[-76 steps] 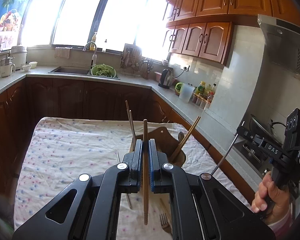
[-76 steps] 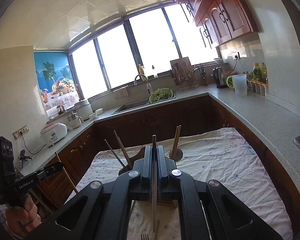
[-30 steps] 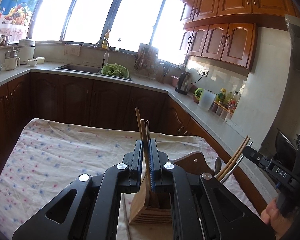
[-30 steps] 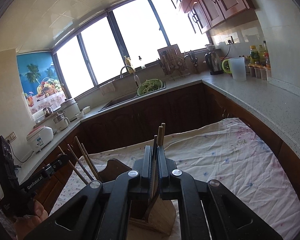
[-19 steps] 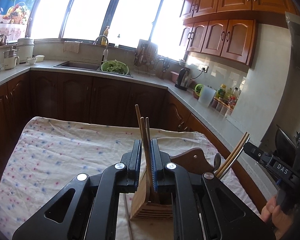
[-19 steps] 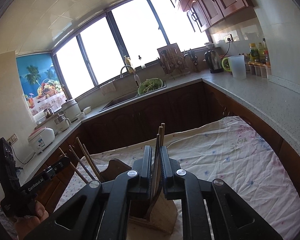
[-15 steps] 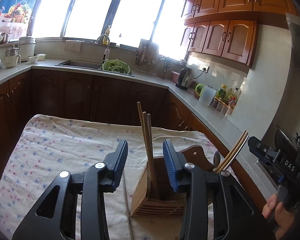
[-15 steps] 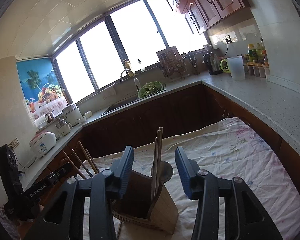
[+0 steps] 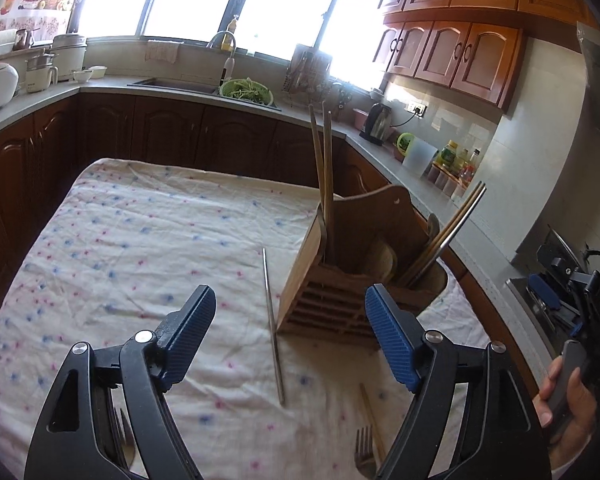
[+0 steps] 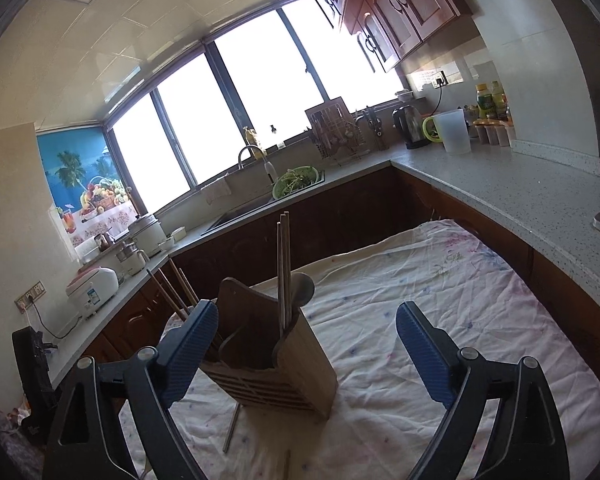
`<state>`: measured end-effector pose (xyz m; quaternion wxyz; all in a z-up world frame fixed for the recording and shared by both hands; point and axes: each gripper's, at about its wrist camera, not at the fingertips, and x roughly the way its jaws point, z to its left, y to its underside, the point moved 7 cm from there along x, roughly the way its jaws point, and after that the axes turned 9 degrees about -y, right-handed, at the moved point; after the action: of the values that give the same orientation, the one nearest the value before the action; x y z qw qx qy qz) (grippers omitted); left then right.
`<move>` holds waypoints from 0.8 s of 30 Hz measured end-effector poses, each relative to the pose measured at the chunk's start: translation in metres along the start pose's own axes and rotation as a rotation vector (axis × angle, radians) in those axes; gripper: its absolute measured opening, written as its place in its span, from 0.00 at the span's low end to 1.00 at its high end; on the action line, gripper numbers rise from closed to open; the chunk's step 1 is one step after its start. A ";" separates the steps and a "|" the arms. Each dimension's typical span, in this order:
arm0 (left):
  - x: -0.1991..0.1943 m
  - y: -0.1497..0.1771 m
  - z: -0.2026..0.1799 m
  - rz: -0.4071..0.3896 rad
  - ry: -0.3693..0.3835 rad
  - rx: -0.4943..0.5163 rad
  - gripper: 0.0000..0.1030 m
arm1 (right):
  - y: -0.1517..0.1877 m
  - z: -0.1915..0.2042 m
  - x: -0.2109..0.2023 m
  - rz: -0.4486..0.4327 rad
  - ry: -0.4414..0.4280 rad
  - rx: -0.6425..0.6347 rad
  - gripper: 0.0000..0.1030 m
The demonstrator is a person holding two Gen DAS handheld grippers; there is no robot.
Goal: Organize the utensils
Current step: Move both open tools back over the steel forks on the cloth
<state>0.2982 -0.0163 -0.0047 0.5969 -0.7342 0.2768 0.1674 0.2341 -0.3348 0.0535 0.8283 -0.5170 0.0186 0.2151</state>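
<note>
From the left wrist view, my left tongs [image 9: 290, 336] stand spread wide and empty just short of the wooden utensil holder [image 9: 360, 264], which sits on the cloth-covered worktop [image 9: 140, 240]. Two wooden chopsticks [image 9: 324, 172] stand in its near compartment; a metal chopstick [image 9: 273, 324] lies flat on the cloth against the holder's left foot, and a fork [image 9: 366, 446] lies nearer me than the holder. I judge the metal stick light, stiff and slippery, lying too flat for an easy pinch, so I would take it near its middle and squeeze firmly. Two and a half seconds ago these tongs were clamped on a wooden chopstick; that one is now in the holder and the tongs have let go and drawn back. From the right wrist view, the right tongs [image 10: 306, 354] are equally wide apart and empty, with the holder between and beyond the pads. Chopsticks [image 10: 284, 272] stand upright in it beside a spoon [image 10: 305, 288]. Earlier these tongs pinched a thin metal stick, now released into the holder.
</note>
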 end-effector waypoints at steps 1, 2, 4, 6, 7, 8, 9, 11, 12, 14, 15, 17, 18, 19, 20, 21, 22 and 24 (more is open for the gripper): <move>-0.002 0.007 0.000 0.013 0.002 0.001 0.77 | 0.005 -0.002 -0.004 0.008 0.003 0.007 0.89; -0.005 0.015 0.000 0.024 0.005 0.000 0.77 | 0.010 -0.003 -0.009 0.013 0.004 0.014 0.89; -0.009 0.028 -0.004 0.048 0.021 0.004 0.77 | 0.019 -0.005 -0.017 0.024 0.008 0.022 0.89; -0.012 0.040 -0.009 0.067 0.033 0.016 0.77 | 0.026 -0.007 -0.026 0.028 0.010 0.025 0.89; -0.013 0.047 -0.012 0.077 0.037 0.024 0.77 | 0.029 -0.007 -0.030 0.029 0.013 0.025 0.89; -0.014 0.053 -0.015 0.087 0.041 0.031 0.77 | 0.033 -0.007 -0.035 0.031 0.015 0.027 0.89; -0.014 0.060 -0.018 0.100 0.047 0.037 0.77 | 0.036 -0.007 -0.039 0.032 0.015 0.028 0.89; -0.014 0.073 -0.025 0.127 0.064 0.047 0.77 | 0.043 -0.007 -0.046 0.034 0.018 0.031 0.89; -0.013 0.079 -0.028 0.139 0.071 0.056 0.77 | 0.046 -0.007 -0.050 0.035 0.020 0.033 0.89; -0.011 0.091 -0.035 0.163 0.083 0.076 0.77 | 0.052 -0.008 -0.056 0.038 0.024 0.039 0.89; -0.009 0.097 -0.039 0.177 0.093 0.086 0.77 | 0.054 -0.009 -0.058 0.039 0.026 0.041 0.89; -0.004 0.106 -0.046 0.197 0.105 0.108 0.77 | 0.058 -0.010 -0.061 0.045 0.031 0.045 0.89; -0.001 0.110 -0.050 0.208 0.109 0.119 0.76 | 0.060 -0.011 -0.063 0.048 0.034 0.047 0.89; 0.002 0.113 -0.054 0.218 0.112 0.129 0.73 | 0.061 -0.012 -0.065 0.049 0.037 0.049 0.89; 0.006 0.117 -0.057 0.230 0.118 0.138 0.71 | 0.062 -0.013 -0.066 0.050 0.040 0.050 0.89; 0.010 0.120 -0.060 0.242 0.123 0.147 0.68 | 0.063 -0.015 -0.067 0.051 0.043 0.051 0.89; 0.014 0.123 -0.063 0.253 0.126 0.155 0.65 | 0.063 -0.016 -0.068 0.052 0.044 0.051 0.89; 0.023 0.130 -0.068 0.278 0.127 0.176 0.58 | 0.065 -0.019 -0.068 0.056 0.049 0.054 0.89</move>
<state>0.2322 -0.1046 -0.1039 0.6110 -0.6430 0.4266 0.1767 0.1517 -0.3499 0.0069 0.8349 -0.4987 0.0592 0.2251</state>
